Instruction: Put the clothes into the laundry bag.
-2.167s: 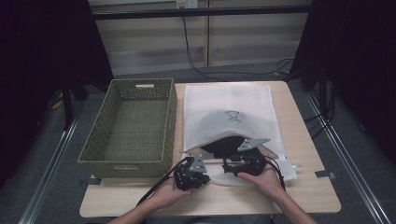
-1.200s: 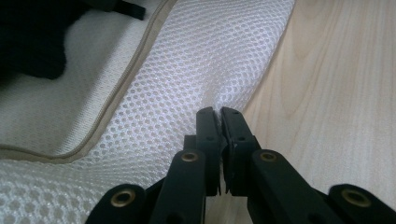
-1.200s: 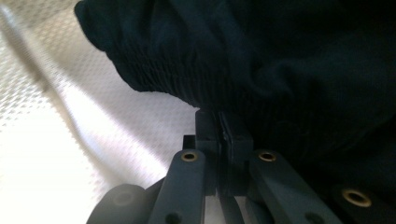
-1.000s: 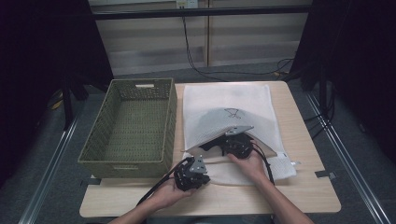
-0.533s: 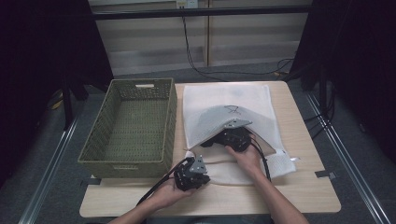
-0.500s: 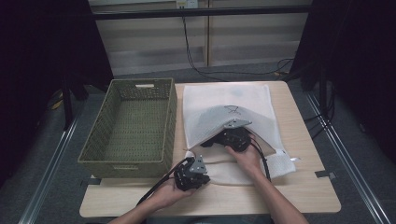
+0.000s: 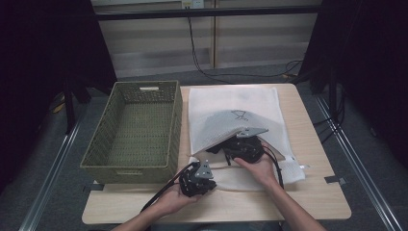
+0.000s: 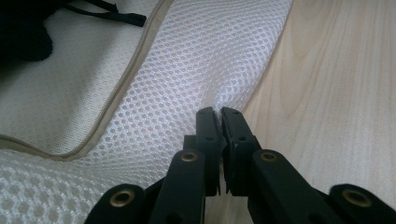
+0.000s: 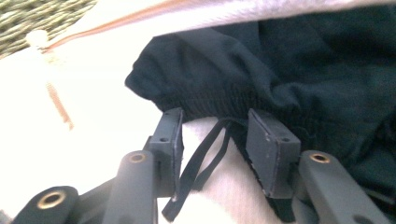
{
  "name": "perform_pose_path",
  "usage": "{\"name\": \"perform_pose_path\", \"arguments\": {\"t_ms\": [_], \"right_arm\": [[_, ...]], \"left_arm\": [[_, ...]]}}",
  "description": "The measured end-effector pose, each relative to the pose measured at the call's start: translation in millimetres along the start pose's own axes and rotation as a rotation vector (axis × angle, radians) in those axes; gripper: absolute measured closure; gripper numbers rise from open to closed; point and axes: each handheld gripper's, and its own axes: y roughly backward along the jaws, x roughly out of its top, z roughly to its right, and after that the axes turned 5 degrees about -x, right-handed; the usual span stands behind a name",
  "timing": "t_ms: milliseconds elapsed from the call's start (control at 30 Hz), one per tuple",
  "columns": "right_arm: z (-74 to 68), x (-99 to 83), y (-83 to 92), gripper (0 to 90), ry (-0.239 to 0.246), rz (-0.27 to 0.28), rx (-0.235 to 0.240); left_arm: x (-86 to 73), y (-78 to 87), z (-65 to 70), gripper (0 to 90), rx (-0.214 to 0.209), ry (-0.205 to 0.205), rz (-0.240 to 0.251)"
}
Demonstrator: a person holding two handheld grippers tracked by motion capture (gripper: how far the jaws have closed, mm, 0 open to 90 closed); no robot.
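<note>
Dark curtains ring a wooden table (image 7: 308, 202) with an empty wicker basket (image 7: 132, 130) at centre left; the white mesh bag (image 7: 231, 103) holds a black garment (image 9: 299, 65), right gripper (image 9: 212, 128) just opened there, left gripper (image 8: 217, 123) clamping the bag's lower edge

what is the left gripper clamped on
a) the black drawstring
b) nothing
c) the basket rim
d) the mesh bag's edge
d: in the left gripper view the left gripper has its fingers pressed together on a fold of the white mesh bag, beside the bare table.
</note>
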Motion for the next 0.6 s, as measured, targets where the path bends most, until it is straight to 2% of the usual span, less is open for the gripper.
{"name": "perform_pose_path", "arguments": {"t_ms": [200, 233, 267, 333, 400, 433, 600], "right_arm": [[1.0, -3.4, 24.8, 53.7, -0.018, 0.046, 0.058], [1.0, -3.4, 24.8, 53.7, -0.018, 0.046, 0.058], [3.5, -4.5, 35.9, 54.7, -0.032, 0.074, 0.063], [6.0, -5.3, 43.8, 55.3, -0.038, 0.087, 0.067], [9.1, -6.8, 51.9, 55.6, -0.052, 0.100, 0.075], [10.1, -7.6, 56.0, 55.6, -0.049, 0.102, 0.073], [17.2, -9.1, 78.4, 52.8, -0.053, 0.133, 0.065]], "left_arm": [[0.2, 0.3, 0.1, 86.6, -0.001, -0.001, -0.003], [0.2, 0.3, 0.1, 86.6, -0.001, -0.001, -0.003], [0.0, 0.0, -0.2, 86.6, -0.001, -0.002, 0.001], [0.1, 0.3, -0.5, 86.6, -0.010, -0.003, -0.002], [0.0, 0.1, -0.2, 86.5, -0.001, -0.002, 0.000], [0.1, 0.7, -0.8, 86.5, -0.014, -0.001, -0.004], [0.1, 0.8, -0.9, 86.3, -0.013, 0.001, -0.006]]}}
